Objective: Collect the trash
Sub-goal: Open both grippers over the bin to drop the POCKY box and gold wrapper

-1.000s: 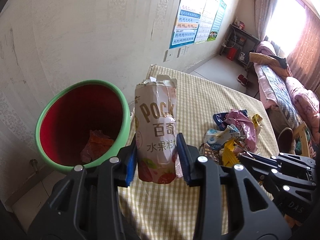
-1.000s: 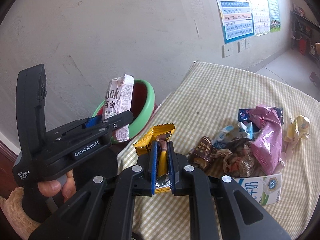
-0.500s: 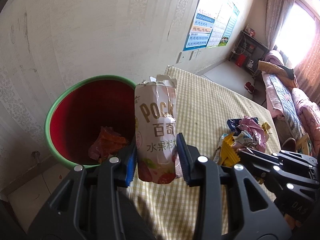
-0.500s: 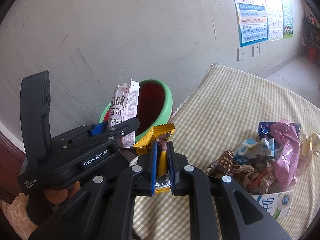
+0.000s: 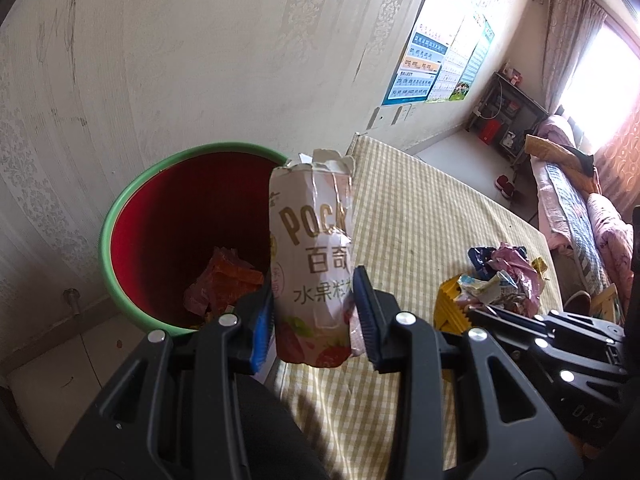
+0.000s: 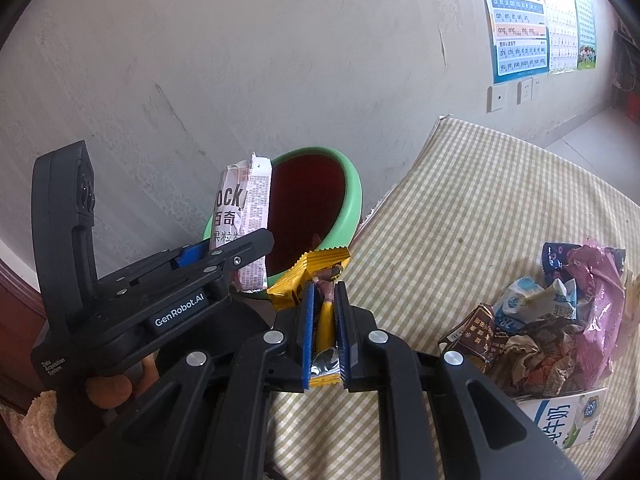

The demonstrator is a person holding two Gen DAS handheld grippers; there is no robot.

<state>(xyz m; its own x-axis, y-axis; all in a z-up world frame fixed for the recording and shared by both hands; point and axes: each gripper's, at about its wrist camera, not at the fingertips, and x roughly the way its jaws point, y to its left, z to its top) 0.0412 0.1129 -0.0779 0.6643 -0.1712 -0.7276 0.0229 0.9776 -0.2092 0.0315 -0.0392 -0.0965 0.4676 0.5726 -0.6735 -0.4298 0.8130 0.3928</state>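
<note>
- Your left gripper (image 5: 314,314) is clamped on a torn Pocky box (image 5: 312,256), upright, fingers pressing its lower sides; box sits right at the near rim of the bin (image 5: 120,208), partly over the opening in the left wrist view, partly over the table edge.
- Your right gripper (image 6: 323,330) is pinched tight on a yellow snack wrapper (image 6: 310,272), w/ the wrapper's top fanning out above the pads and a silver end poking out below. It's just short of the bin (image 6: 352,208) rim, still over the checked tablecloth (image 6: 460,208).
- Done so far, judging by what's inside: bin holds at least one orange-red wrapper (image 5: 224,280) at the bottom, maybe a few scraps beside it — hard to tell more.
- In hand: two pieces, neither released yet. Both look one short reach from the drop.
- Left to do: a trash pile (image 6: 560,320) remains on the table, well apart from the bin — pink bag, blue-and-white milk pouch, brown crumpled wrappers, dark blue packet, plus a milk carton (image 6: 560,420) at the lower right edge.
- Est. progress: early to middle; most of the litter is still on the cloth, so expect several more trips after you let these two go.
- Watch: Pocky box is tall & light; it could catch the rim and tip outside if dropped from where it's now.
</note>
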